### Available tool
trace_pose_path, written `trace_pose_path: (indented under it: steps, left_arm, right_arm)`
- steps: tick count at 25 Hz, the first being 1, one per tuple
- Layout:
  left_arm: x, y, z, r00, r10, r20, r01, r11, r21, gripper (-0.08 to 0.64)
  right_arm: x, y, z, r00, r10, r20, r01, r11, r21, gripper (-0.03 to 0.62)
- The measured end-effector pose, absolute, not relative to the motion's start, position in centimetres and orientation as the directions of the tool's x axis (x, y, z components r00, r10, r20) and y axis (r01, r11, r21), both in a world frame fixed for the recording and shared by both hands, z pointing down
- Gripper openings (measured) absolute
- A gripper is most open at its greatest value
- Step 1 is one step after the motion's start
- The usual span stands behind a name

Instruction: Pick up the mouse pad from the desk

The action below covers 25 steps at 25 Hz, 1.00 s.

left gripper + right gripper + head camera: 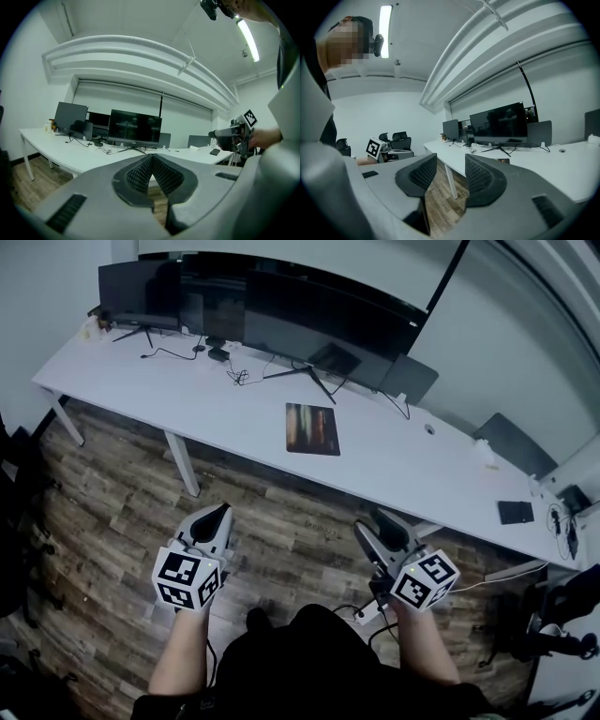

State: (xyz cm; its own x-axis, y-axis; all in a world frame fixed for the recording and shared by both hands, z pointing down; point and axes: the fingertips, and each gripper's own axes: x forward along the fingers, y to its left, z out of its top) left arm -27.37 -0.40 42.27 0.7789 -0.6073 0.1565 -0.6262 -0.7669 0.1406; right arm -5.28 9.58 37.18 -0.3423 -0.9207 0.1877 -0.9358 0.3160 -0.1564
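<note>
Shut tip to tip at the left gripper, with nothing pinched between the ribbed pads. Parted at the right gripper, with a clear gap from pad to pad and nothing in it. Both held out over the wood floor, short of the near edge of the white desk and pointing towards it, left gripper and right gripper side by side, touching nothing. Farther out, flat on the tabletop about midway along its length, well apart from both grippers: the mouse pad, dark with reddish streaks, between the near edge and the foot of the wide curved monitor. Behind and to the left, towards the far left corner, a smaller monitor, with loose cables trailing on the tabletop in front. Towards the right end, close to the near edge, a small flat black object, too small to identify.
</note>
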Motion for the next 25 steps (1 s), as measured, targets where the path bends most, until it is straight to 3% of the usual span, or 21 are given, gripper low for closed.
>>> trace_pose_path:
  steps: [15, 25]
  left_arm:
    - [-24.8, -5.1, 42.1, 0.771, -0.615, 0.169, -0.636, -0.759, 0.14, 0.008]
    - [-16.9, -12.1, 44.3, 0.712, -0.649, 0.27, -0.691, -0.716, 0.102, 0.008]
  right_arm:
    - [-2.7, 3.6, 38.2, -0.383, -0.907, 0.177, -0.915, 0.346, -0.208, 0.19]
    - [4.8, -5.7, 41.2, -0.472, -0.861, 0.19, -0.869, 0.418, -0.266, 0.19]
